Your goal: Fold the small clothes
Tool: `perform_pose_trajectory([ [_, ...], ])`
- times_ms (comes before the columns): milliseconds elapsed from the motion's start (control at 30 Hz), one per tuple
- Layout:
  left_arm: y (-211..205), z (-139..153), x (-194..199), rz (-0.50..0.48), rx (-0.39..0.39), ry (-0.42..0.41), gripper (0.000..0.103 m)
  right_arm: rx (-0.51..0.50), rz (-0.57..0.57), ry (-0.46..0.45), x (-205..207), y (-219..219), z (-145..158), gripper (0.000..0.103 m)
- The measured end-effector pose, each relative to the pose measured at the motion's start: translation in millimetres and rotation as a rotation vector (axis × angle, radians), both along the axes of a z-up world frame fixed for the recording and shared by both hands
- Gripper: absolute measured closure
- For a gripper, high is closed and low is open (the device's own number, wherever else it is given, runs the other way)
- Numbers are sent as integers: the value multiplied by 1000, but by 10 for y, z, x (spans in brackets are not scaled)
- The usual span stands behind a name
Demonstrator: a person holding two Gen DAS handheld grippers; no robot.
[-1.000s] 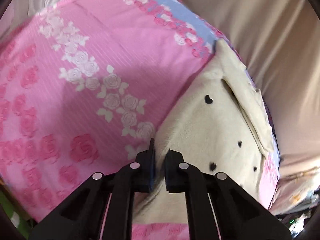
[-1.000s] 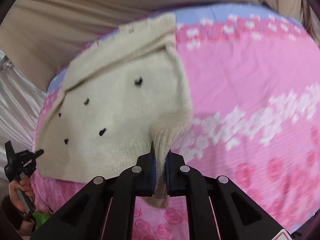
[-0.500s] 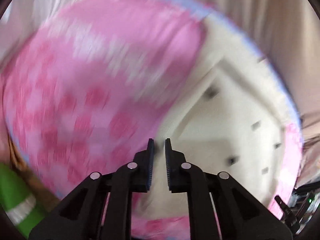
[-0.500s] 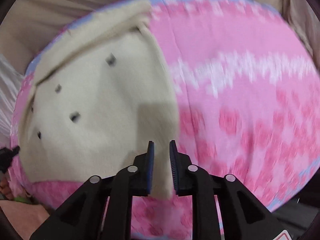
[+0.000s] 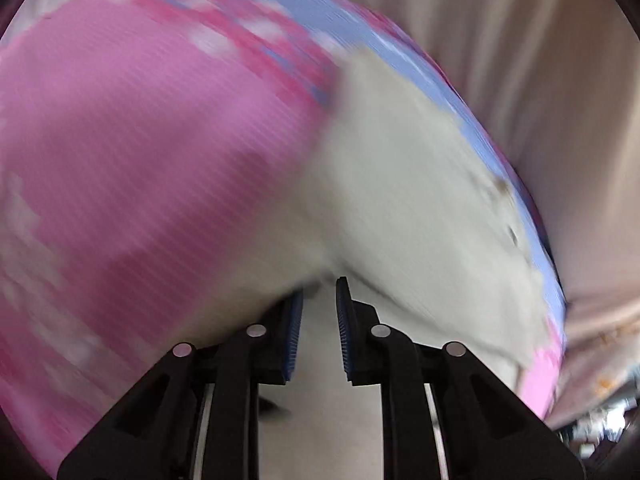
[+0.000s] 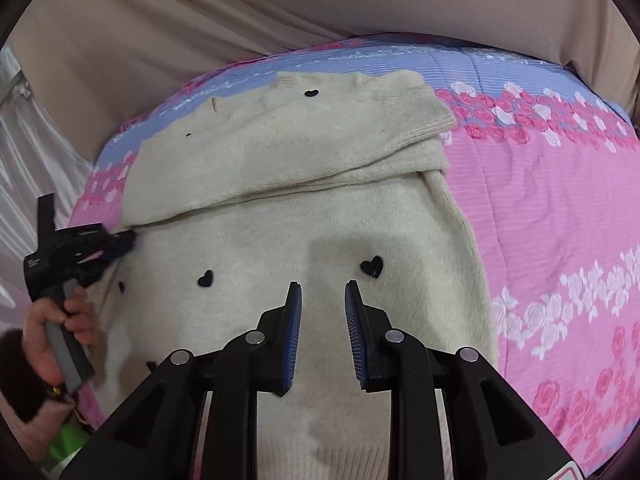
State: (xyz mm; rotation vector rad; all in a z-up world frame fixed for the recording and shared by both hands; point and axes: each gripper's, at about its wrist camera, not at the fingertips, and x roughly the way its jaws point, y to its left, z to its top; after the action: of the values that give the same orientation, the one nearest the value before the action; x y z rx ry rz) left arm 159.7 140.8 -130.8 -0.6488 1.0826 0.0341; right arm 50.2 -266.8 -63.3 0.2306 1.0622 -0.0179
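Pink bedspread, sweater under fingers

The right gripper is pointing steeply downward, its jaws standing apart with nothing pinched between them, having just been opening. Over at nine o'clock in the right wrist view, the left gripper is reaching in, a hand wrapping its grey handle. Its jaws are showing a narrow gap, having just been opening, gripping nothing.
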Motion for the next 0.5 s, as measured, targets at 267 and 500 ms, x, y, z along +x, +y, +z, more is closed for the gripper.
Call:
perform_pose_trajectory([
  [267, 253, 5, 18, 29, 23, -2, 102, 91, -165, -12, 717, -760, -121, 65],
  [500, 353, -7, -21, 80, 17, 16, 102, 126, -168, 10, 1471, -933, -220, 98],
])
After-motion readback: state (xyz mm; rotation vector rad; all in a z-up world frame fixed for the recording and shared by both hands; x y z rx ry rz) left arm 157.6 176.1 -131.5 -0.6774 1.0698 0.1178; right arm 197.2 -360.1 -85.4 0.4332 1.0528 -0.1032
